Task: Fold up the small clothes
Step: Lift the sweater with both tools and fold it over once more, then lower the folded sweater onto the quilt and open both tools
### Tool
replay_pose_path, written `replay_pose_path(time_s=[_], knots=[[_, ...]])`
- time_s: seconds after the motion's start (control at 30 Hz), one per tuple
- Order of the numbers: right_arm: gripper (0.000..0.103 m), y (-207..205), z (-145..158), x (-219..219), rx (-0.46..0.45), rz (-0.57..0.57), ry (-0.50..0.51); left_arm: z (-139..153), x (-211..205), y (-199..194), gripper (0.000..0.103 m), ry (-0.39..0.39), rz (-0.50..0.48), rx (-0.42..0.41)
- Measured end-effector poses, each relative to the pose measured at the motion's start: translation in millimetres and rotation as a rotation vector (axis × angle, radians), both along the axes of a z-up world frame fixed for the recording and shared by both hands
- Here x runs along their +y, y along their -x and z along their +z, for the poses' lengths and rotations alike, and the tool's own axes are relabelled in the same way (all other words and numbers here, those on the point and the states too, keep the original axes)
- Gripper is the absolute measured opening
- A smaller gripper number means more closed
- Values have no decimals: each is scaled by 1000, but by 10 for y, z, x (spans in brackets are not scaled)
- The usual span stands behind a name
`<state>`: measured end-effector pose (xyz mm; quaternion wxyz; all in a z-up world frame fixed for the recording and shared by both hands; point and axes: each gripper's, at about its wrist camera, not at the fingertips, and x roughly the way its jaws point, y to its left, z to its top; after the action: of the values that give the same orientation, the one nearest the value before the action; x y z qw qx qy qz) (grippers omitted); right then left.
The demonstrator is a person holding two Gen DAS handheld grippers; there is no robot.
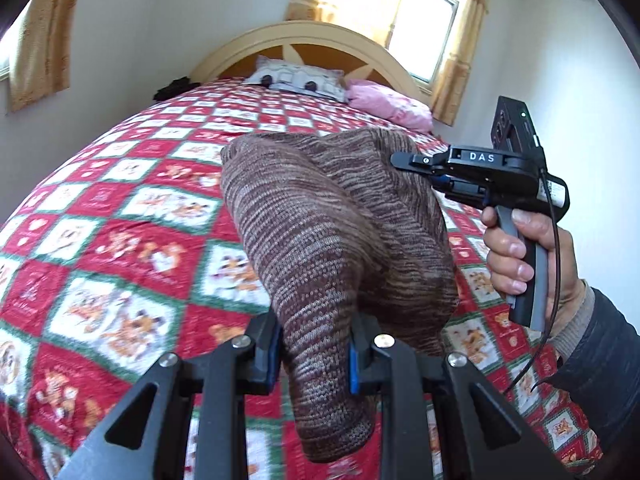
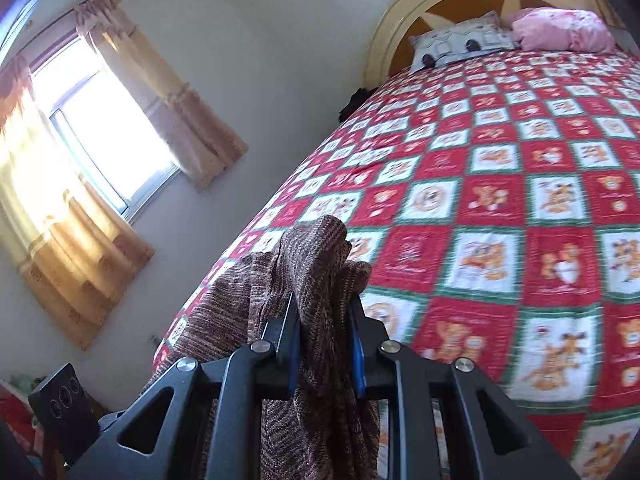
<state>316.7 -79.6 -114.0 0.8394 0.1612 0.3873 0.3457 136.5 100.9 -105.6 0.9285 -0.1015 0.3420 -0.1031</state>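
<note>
We have the brown knit [image 1: 336, 232] lifted clear above the bed [image 1: 120, 208], strung between both tongs: the left tongs [image 1: 316, 354] are closed on a bunched end of it near the camera, with a loose tail hanging below the pads, and the right tongs [image 2: 324, 344] are closed on another bunched part, seen from the left wrist pinching the far upper edge with the right hand [image 1: 528, 256] around the handle. The cloth sags in a thick pouch between the two grips, so it is not yet spread, and we judge the fold itself has not begun; the step in hand looks like opening the piece out and laying it flat on the quilt. To do that well we should draw the two tongs apart evenly until the edge between them goes taut, keep both at the same height so the hem hangs level, and lower the free bottom edge onto the quilt first, then drag lightly back so the rest lies down without creases. Both grips hold gathered folds, not a single layer, so we cannot tell which corners we have; if the garment hangs twisted, regrip before laying. The knit looks soft and stretchy, so a hard pull may distort it.
</note>
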Motion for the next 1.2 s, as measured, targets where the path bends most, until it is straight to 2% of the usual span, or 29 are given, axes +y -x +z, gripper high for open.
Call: replay_pose_path(time_s=[0.23, 0.47, 0.57, 0.6, 0.7, 0.77, 0.87, 0.93, 1.03, 1.13, 1.2], knots=[[20, -140, -241, 565, 48, 51, 30, -241, 372, 57, 26, 14, 74, 41], [20, -263, -555, 961, 75, 77, 108, -648, 613, 10, 26, 58, 128, 131], [21, -307, -712, 1030, 86, 78, 159, -772, 637, -9, 32, 80, 134, 163], [22, -333, -777, 1019, 100, 67, 172, -777, 624, -8, 40, 69, 140, 166], [26, -349, -886, 912, 136, 42, 195, -708, 568, 21, 42, 25, 139, 158], [26, -242, -857, 724, 149, 31, 168, -619, 548, 59, 48, -18, 151, 139], [26, 84, -702, 423, 138, 43, 109, -485, 601, 141, 60, -30, 176, 67], [26, 413, -598, 264, 133, 89, 76, -438, 660, 167, 75, -27, 200, 31], [26, 852, -607, 230, 153, 148, 128, -412, 714, 72, 76, -53, 228, 24], [26, 1125, -751, 298, 196, 180, 185, -454, 725, -73, 76, -66, 234, 34], [26, 1265, -850, 367, 189, 197, 234, -497, 708, -156, 76, -78, 231, 47]])
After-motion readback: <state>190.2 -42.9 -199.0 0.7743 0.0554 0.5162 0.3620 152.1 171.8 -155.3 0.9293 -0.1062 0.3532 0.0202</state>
